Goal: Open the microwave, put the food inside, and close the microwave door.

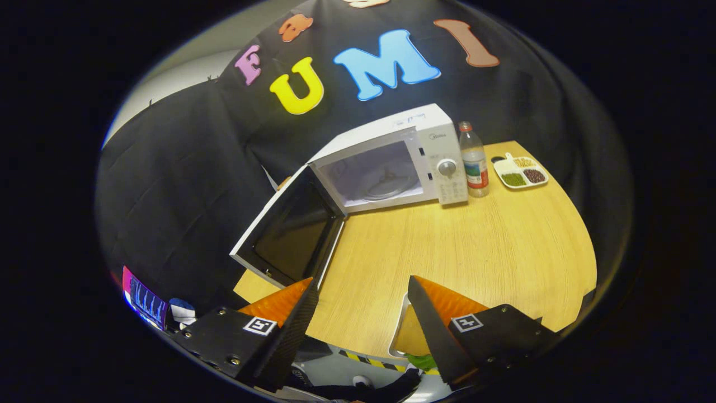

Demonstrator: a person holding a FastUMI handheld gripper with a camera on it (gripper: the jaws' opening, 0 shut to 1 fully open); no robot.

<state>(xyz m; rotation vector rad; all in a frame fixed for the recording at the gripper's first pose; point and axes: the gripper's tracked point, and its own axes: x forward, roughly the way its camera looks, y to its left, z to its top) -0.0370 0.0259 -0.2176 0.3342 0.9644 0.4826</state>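
A white microwave [442, 146] stands at the back of the wooden table [481, 252]. Its door [291, 229] hangs wide open to the left, and the glass turntable [387, 187] inside the cavity is bare. My gripper [361, 282] is held above the table's near edge, well short of the microwave, with its fingers spread open. A white-rimmed plate [404, 331] with tan and green food lies at the near edge of the table. It is right against the inner side of the right finger [430, 319], which hides much of it.
A plastic water bottle [474, 162] stands just right of the microwave's control panel. Beyond it lies a small divided dish [521, 171] with beans. Yellow-black tape [369, 361] marks the floor below the table's front edge.
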